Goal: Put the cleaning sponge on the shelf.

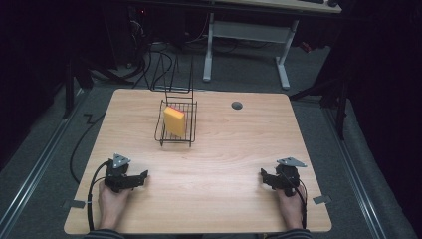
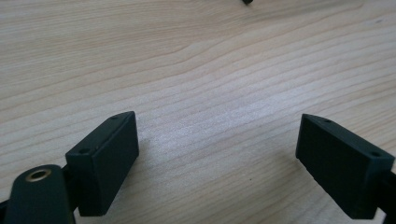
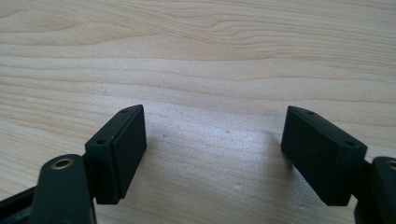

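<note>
Seen from the high view, a person's two hands rest on the near edge of a pale wooden desk (image 1: 214,164), each holding a black tool. The left hand-held gripper (image 1: 145,178) lies at the near left and points inward toward the desk's middle; the right hand-held gripper (image 1: 263,175) lies at the near right and points inward too. Beyond them, toward the far middle of the desk, stands a black wire basket (image 1: 191,124) with a yellow sponge (image 1: 174,121) leaning on edge inside it, its long axis roughly upright. The sponge lies ahead of both tools and well apart from them, slightly left of the desk's centre line, so the left hand looks the nearer of the two; a reach would likely run forward and to the right from that side. A small grey grommet (image 1: 237,105) sits in the desk to the right of the basket.

In the left gripper view, the left hand-held gripper (image 2: 217,158) is released, its two black jaws spread wide with bare wood grain between them and nothing held.

In the right gripper view, the right hand-held gripper (image 3: 212,154) is likewise released, jaws wide apart over bare desk.
</note>
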`<state>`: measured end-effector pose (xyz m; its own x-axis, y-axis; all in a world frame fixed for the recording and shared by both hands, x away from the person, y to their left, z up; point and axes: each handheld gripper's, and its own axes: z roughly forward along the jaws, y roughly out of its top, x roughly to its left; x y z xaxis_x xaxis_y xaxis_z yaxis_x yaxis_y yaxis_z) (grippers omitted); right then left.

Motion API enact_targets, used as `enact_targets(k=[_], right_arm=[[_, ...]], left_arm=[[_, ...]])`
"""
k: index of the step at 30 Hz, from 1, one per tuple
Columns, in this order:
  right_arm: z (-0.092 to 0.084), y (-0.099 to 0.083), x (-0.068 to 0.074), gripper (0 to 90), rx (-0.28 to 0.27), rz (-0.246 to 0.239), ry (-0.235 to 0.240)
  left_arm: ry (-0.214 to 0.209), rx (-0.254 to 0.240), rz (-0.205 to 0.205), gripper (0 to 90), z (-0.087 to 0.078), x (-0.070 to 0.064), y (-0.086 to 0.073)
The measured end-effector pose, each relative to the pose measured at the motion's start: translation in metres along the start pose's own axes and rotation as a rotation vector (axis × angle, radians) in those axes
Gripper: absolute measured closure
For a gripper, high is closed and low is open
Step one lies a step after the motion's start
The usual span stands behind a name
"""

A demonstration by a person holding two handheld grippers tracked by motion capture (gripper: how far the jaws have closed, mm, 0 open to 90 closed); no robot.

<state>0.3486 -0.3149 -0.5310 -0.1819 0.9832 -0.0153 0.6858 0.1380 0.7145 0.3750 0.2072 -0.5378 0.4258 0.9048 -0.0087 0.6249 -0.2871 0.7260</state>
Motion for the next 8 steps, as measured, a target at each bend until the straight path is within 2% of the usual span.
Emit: enact_targets(k=[8], right_arm=[[0.0002,-0.0001,-0.0001,22.5,-0.003,-0.002,0.000]], left_arm=[[0.002,-0.002,-0.008,14.3,-0.0001,-0.0022,-0.0002]])
